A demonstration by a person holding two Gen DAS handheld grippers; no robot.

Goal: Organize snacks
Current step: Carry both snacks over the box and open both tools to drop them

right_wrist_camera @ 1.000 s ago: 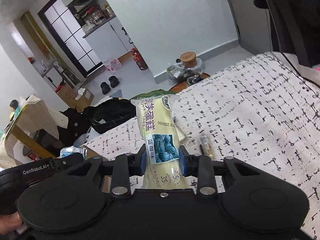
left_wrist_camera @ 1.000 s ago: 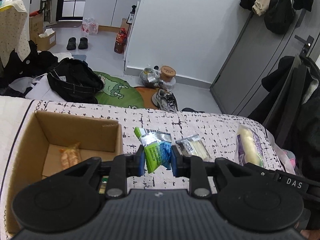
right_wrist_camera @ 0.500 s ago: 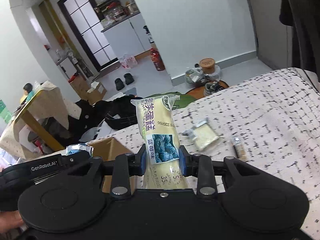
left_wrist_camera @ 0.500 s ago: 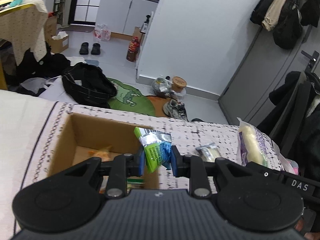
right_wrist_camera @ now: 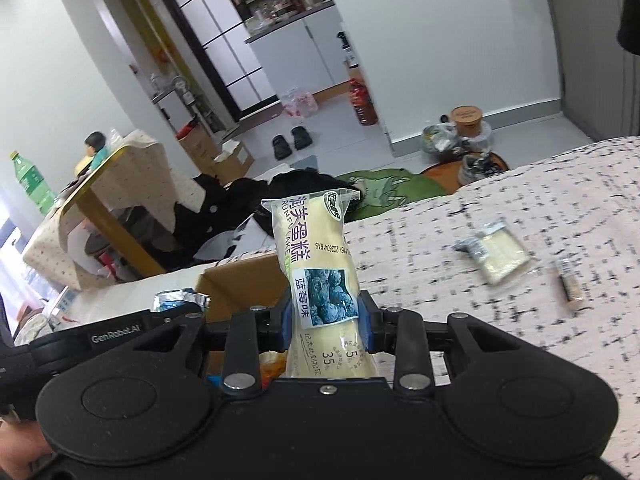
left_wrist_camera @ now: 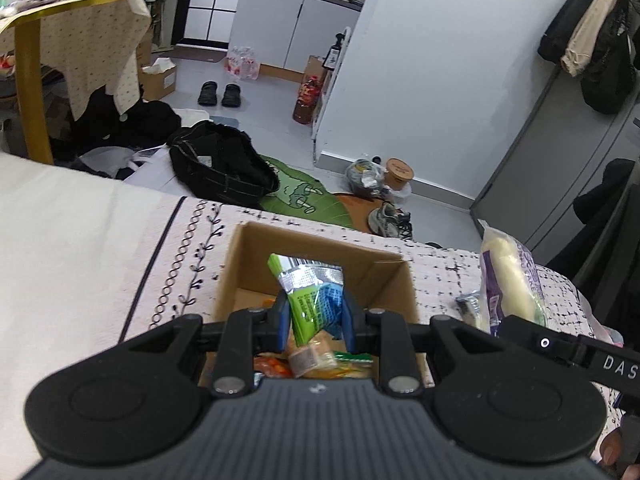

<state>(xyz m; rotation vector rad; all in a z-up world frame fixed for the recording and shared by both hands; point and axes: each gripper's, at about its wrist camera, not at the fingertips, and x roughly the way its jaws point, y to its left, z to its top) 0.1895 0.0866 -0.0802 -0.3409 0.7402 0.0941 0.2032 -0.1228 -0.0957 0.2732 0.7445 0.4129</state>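
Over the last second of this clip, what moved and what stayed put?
The left gripper carried the green snack packet leftward from over the patterned cloth to above the open cardboard box. The right gripper brought the blueberry cake pack toward the box too. Both grips stayed shut; nothing was released. The flat pale packet and small stick stayed on the cloth.

A pair of black slippers (left_wrist_camera: 219, 93) sits upper left on the grey floor, a black bag (left_wrist_camera: 222, 169) lower down.
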